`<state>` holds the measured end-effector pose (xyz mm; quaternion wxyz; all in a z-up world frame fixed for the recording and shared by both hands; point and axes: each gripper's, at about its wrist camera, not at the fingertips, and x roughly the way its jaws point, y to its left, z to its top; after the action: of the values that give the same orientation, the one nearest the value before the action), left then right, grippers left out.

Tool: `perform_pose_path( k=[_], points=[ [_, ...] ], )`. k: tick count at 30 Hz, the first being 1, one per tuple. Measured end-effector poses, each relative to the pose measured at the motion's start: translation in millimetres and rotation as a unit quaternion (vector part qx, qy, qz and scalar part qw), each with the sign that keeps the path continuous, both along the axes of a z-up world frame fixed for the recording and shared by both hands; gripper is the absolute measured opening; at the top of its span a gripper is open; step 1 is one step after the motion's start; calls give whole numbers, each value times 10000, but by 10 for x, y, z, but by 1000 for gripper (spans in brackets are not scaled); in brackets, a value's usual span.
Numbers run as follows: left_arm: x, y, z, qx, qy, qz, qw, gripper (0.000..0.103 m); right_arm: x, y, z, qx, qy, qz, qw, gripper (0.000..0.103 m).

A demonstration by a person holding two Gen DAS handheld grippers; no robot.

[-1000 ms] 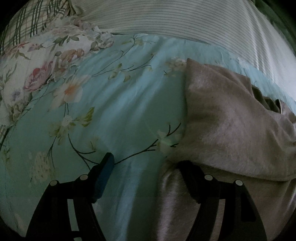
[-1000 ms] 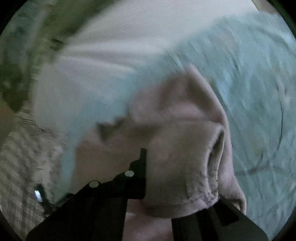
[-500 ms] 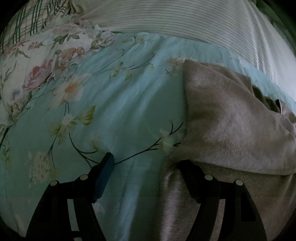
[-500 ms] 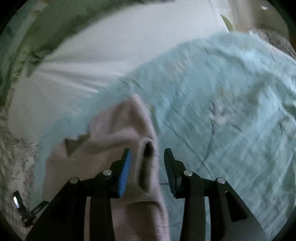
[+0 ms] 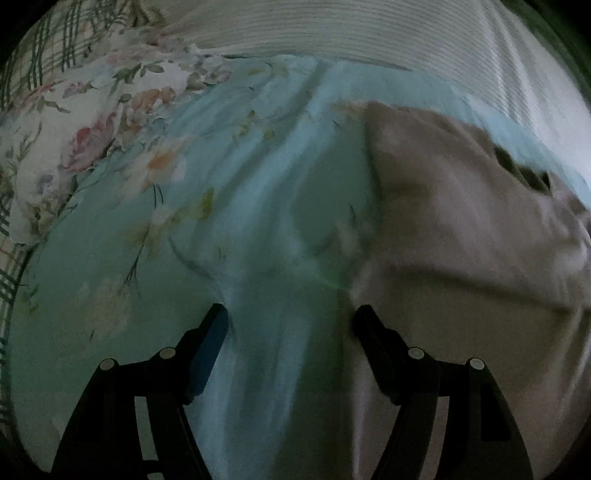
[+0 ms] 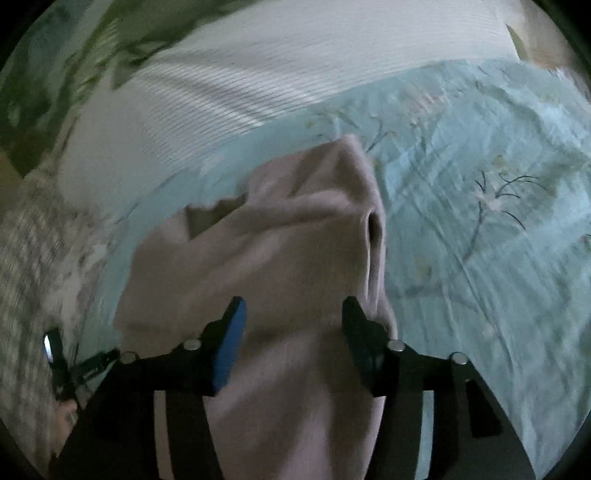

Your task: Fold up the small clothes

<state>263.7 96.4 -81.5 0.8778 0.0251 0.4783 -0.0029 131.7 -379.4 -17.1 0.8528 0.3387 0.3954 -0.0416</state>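
A small pale pink-grey garment (image 5: 454, 229) lies partly folded on the light blue floral bedsheet (image 5: 229, 206). In the left wrist view my left gripper (image 5: 290, 319) is open, its right finger at the garment's left edge, its left finger over bare sheet. In the right wrist view the garment (image 6: 280, 251) lies bunched with a sleeve opening toward the right. My right gripper (image 6: 293, 314) is open just above the cloth, holding nothing.
A white striped pillow or cover (image 5: 369, 33) lies along the far side of the bed, and also shows in the right wrist view (image 6: 258, 74). A floral pillowcase (image 5: 96, 122) lies at the far left. A small dark clip-like object (image 6: 55, 350) lies at the lower left.
My right gripper let go of the garment and opened wide over it. My left gripper stayed open and shifted slightly; the sheet in front of it has bunched into a ridge.
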Motion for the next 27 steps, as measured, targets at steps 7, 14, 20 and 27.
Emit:
perform_pose_path(
  k=[7,14,20,27],
  points=[
    [-998,-258,-76,481,233,-999,9936,71,-749,565,56,-278,192,611,9976,66],
    [-1682,70,-6,907,259,-1158,9888,71,-1585,655,-52,-101,259,587,9979,70],
    [-1943,336,46,-26,517,-1321,9899,71,-1990,731,-67,62,103,751,9971,70],
    [-2022,-21,381,-1388,595,-1600,9755,84,-2182,844,-78,45,-26,845,9964,70]
  ],
)
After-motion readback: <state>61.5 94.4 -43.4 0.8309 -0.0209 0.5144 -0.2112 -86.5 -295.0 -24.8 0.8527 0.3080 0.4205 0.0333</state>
